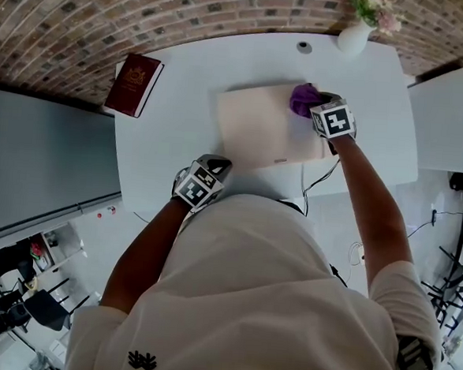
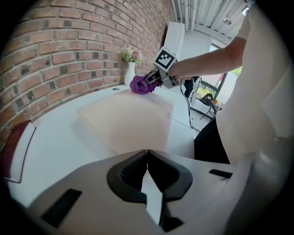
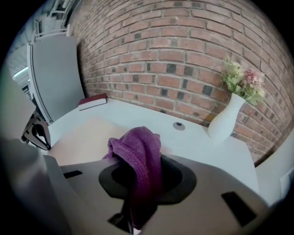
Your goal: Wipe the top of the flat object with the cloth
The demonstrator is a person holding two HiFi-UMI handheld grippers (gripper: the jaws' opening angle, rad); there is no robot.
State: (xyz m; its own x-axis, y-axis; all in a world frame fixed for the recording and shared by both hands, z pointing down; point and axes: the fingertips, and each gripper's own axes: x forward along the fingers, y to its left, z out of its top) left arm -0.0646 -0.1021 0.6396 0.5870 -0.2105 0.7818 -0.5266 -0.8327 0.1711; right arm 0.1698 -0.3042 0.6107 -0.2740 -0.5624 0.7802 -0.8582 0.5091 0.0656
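Observation:
A flat pale beige board [image 1: 263, 127] [image 2: 126, 120] lies on the white table [image 1: 172, 136]. A purple cloth [image 1: 303, 99] [image 2: 139, 85] [image 3: 140, 151] rests on the board's far right corner, clamped in my right gripper [image 1: 320, 103] [image 2: 151, 82] [image 3: 138, 183], which is shut on it. My left gripper [image 1: 217, 167] [image 2: 147, 158] hovers at the table's near edge, short of the board, its jaws closed with nothing between them.
A dark red book [image 1: 133, 84] [image 3: 93, 101] lies at the table's far left. A white vase with flowers [image 1: 357, 32] [image 3: 228, 117] [image 2: 130, 71] stands at the far right by the brick wall. A small round grommet [image 1: 304, 47] [image 3: 179, 125] sits near it. Cables [image 1: 319, 182] hang off the near edge.

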